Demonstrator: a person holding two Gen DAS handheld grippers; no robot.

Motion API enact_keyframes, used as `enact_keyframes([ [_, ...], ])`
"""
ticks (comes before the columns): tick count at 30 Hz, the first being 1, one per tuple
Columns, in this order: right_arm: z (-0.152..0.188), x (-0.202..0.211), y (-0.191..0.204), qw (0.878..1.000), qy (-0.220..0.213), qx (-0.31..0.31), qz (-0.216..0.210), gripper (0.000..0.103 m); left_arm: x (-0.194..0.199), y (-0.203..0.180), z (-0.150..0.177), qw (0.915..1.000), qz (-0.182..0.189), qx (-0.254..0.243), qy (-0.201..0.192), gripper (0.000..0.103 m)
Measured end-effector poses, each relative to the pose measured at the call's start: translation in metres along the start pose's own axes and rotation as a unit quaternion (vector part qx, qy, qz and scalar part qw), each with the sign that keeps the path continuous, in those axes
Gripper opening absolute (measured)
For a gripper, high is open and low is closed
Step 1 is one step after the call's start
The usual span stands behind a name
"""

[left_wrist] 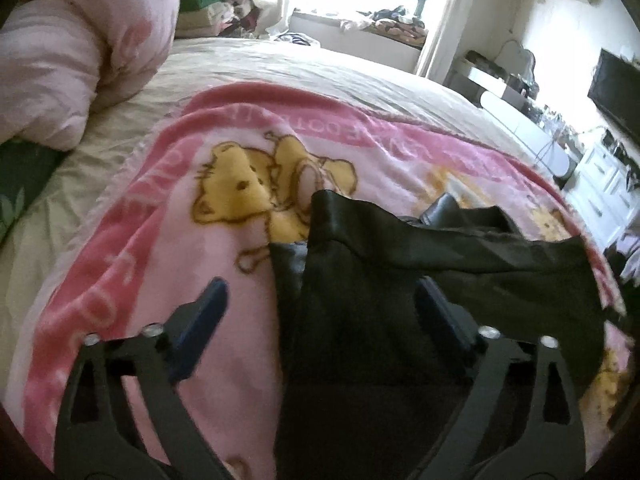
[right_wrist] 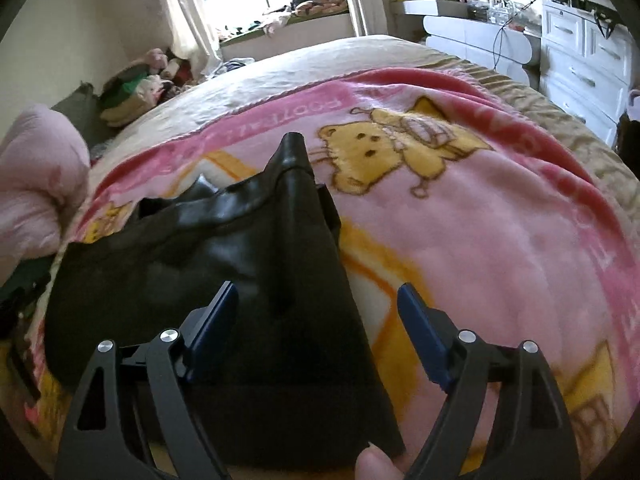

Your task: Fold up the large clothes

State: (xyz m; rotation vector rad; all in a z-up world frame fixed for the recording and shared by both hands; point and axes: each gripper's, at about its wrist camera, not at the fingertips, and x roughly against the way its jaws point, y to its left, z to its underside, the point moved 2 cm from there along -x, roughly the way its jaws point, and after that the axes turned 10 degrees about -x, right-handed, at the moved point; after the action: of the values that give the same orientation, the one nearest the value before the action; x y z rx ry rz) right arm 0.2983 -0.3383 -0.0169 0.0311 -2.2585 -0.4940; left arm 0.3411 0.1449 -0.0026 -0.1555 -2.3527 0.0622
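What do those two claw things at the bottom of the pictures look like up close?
Both look alike. The left hand-held gripper and the right hand-held gripper each have two black, angular arms with triangular cut-outs, joined by round silver bolts. Each arm ends in a flat, dark blue finger pad. No cables or markings show. A fingertip peeks in at the bottom of the right view; no sleeve shows.

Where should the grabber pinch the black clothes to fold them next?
Probably the near corner of the black garment, coming from its right edge beside the pink blanket. That edge lies flat and straight with bare blanket next to it, and the right gripper, jaws open, already straddles it.
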Motion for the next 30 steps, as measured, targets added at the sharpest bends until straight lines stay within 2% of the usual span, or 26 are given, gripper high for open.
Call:
enact_keyframes([
  [4,0.016,0.019,-0.005,1.000,0.001,0.012,-0.017,0.085,0.030,0.005,0.009,0.9990,0.030,0.033,0.008,0.094],
  [9,0.020,0.020,-0.010,0.998,0.013,-0.027,-0.050,0.084,0.052,0.008,0.048,0.9966,0.048,0.062,0.025,0.094],
  [11,0.020,0.018,-0.012,0.998,0.010,-0.035,-0.054,0.081,0.051,0.009,0.068,0.9947,0.059,0.076,0.036,0.094],
  [14,0.022,0.013,-0.021,0.997,0.013,-0.055,-0.054,0.069,0.039,0.009,0.080,0.9943,0.059,0.076,0.046,0.094],
  [16,0.024,0.008,-0.026,0.997,0.018,-0.062,-0.052,0.057,0.028,0.007,0.082,0.9924,0.075,0.078,0.059,0.094],
  [20,0.029,-0.003,-0.028,0.996,0.030,-0.056,-0.056,0.049,0.009,0.000,0.080,0.9907,0.086,0.081,0.066,0.094],
  [21,0.031,-0.005,-0.027,0.997,0.033,-0.050,-0.057,0.042,0.006,-0.001,0.081,0.9906,0.087,0.080,0.070,0.094],
  [22,0.033,-0.005,-0.025,0.996,0.039,-0.047,-0.064,0.028,0.003,-0.004,0.081,0.9908,0.088,0.075,0.070,0.094],
  [23,0.034,-0.003,-0.025,0.996,0.041,-0.049,-0.068,0.025,0.001,-0.007,0.081,0.9914,0.086,0.069,0.069,0.093],
  [25,0.032,0.009,-0.026,0.995,0.041,-0.056,-0.076,0.015,-0.001,-0.014,0.077,0.9926,0.083,0.056,0.069,0.077],
  [27,0.031,0.018,-0.027,0.996,0.035,-0.047,-0.072,0.014,-0.001,-0.018,0.076,0.9937,0.074,0.044,0.071,0.077],
  [28,0.035,0.015,-0.026,0.997,0.035,-0.031,-0.055,0.014,-0.003,-0.019,0.076,0.9941,0.072,0.038,0.072,0.077],
  [30,0.042,0.005,-0.028,0.997,0.044,-0.043,-0.041,0.014,-0.006,-0.019,0.079,0.9936,0.073,0.039,0.076,0.077],
])
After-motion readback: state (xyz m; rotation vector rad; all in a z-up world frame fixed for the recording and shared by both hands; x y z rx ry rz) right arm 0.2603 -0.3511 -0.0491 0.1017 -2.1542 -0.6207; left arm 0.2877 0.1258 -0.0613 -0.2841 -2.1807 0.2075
